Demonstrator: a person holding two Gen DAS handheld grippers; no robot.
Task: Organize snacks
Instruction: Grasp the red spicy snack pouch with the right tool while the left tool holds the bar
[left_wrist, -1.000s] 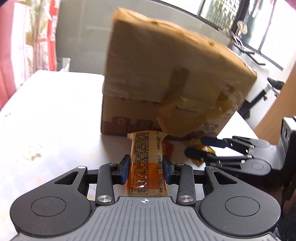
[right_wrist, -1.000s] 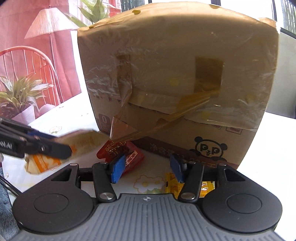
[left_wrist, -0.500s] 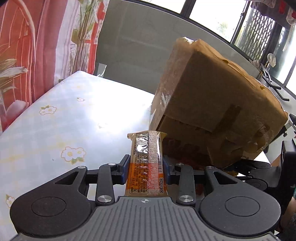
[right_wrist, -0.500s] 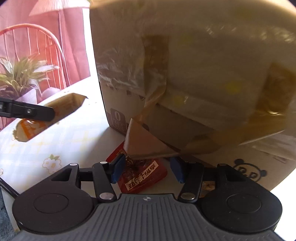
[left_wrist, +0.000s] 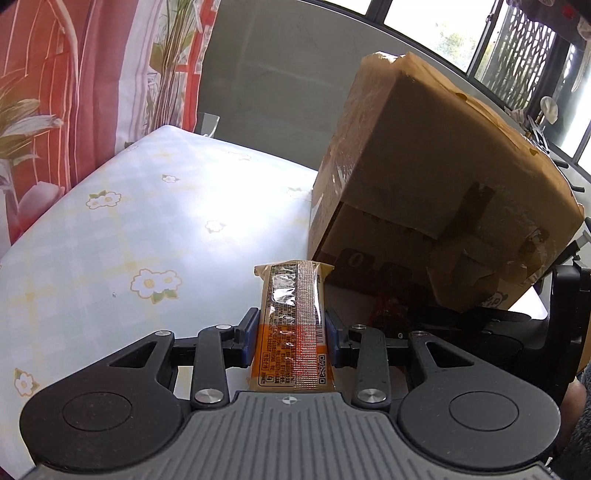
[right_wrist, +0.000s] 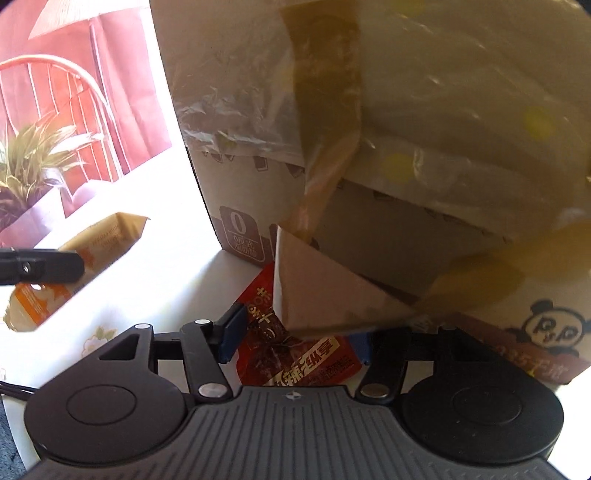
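Left gripper (left_wrist: 291, 334) clamps the orange snack bar (left_wrist: 293, 325) mid-length, centre frame. Right gripper (right_wrist: 295, 341) stands wide around the red pouch (right_wrist: 295, 358), lower centre, partly under the cardboard box (right_wrist: 406, 147) flap. Both packets look light, soft, slippery; grip the pouch across its flat body.

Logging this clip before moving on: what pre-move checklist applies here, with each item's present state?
1. Left tool shut on the orange snack bar: ok.
2. Red snack packet between the right tool fingers: ok.
3. Right tool closed on the packet: cannot tell.
4. Cardboard box flap clear of the right tool: not ok, it overhangs.
5. Box opening visible: cannot tell.
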